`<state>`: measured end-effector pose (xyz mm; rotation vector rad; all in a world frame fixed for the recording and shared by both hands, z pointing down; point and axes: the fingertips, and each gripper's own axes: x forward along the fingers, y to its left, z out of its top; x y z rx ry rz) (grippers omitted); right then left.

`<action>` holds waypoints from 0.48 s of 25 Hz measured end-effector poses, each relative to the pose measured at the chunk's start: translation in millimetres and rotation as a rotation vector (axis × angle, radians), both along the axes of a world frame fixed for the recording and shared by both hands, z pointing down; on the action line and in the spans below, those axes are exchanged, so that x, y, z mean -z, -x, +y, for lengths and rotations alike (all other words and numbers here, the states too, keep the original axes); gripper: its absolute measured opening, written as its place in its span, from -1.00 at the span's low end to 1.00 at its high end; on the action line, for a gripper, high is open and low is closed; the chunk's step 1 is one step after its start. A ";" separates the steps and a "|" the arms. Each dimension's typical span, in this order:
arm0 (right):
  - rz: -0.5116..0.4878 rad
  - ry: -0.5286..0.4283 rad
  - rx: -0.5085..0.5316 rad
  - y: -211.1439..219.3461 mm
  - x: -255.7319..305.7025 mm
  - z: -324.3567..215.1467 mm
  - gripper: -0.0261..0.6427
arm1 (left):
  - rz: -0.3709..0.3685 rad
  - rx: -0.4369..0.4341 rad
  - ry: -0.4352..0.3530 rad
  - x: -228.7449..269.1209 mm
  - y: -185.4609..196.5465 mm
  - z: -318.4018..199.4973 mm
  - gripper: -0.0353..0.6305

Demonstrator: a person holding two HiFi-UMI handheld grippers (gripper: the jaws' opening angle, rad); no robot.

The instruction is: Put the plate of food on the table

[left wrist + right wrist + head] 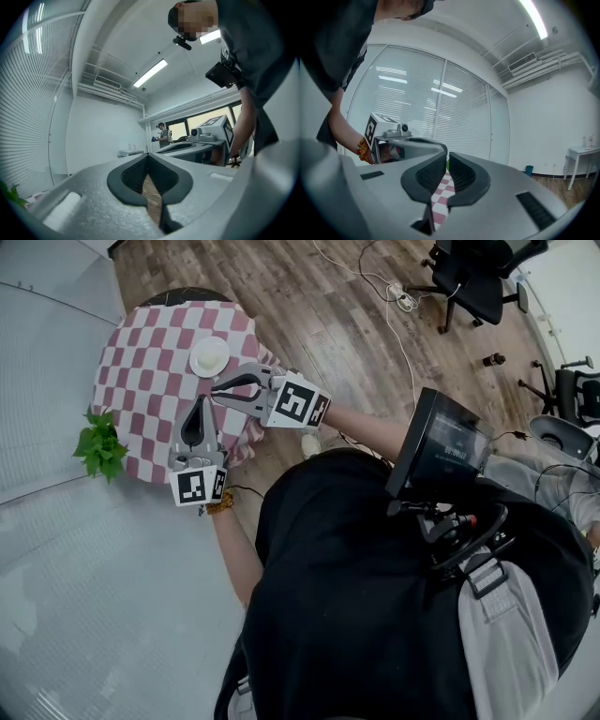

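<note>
A white plate of food (209,356) sits on the round table with a red-and-white checked cloth (141,362), near its far edge. My right gripper (216,390) hovers just in front of the plate and points left across the table. A narrow gap shows between its jaws (446,157) with nothing in it; only the checked cloth (442,193) shows through. My left gripper (200,401) is over the table's near side, shut and empty, its pads meeting at the tips (148,157). Neither gripper touches the plate.
A green potted plant (100,446) stands at the table's left edge by the blinds. Wooden floor lies beyond, with cables (403,301) and a black office chair (478,277) at the far right. Another person (162,133) stands far off by the windows.
</note>
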<state>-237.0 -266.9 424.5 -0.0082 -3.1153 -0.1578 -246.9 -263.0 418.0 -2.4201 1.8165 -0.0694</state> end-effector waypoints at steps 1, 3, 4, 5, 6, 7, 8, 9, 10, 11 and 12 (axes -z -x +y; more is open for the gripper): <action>0.002 0.004 0.005 0.0 -3.3 1.9 -0.84 | 0.000 -0.005 0.015 -5.6 -2.1 -0.7 -0.88; 0.012 0.008 0.010 -1.4 -12.9 6.1 -0.85 | 0.002 -0.005 0.038 -18.2 -4.8 0.7 -0.88; 0.019 0.010 0.012 -2.5 -18.3 8.2 -0.85 | 0.003 0.000 0.047 -24.6 -5.5 2.2 -0.88; 0.027 0.012 0.014 -3.6 -23.6 10.3 -0.85 | 0.000 0.008 0.055 -30.9 -5.7 4.1 -0.88; 0.035 0.014 0.014 -4.5 -28.6 12.2 -0.86 | -0.004 0.019 0.061 -37.0 -5.5 6.3 -0.88; 0.042 0.019 0.014 -5.3 -33.3 14.1 -0.86 | -0.007 0.030 0.065 -42.6 -4.9 8.7 -0.88; 0.048 0.027 0.012 -6.0 -37.7 15.5 -0.87 | -0.005 0.042 0.065 -47.8 -3.8 11.1 -0.88; 0.053 0.036 0.009 -6.7 -42.3 16.3 -0.87 | 0.001 0.056 0.064 -52.9 -2.2 13.5 -0.88; 0.060 0.044 0.004 -7.3 -47.6 16.7 -0.88 | 0.009 0.070 0.064 -58.3 -0.1 15.6 -0.88; 0.069 0.047 -0.002 -8.1 -54.1 16.9 -0.88 | 0.017 0.086 0.067 -64.3 2.1 17.7 -0.88; 0.083 0.047 -0.007 -9.0 -61.8 17.1 -0.89 | 0.022 0.102 0.074 -70.9 4.1 19.5 -0.88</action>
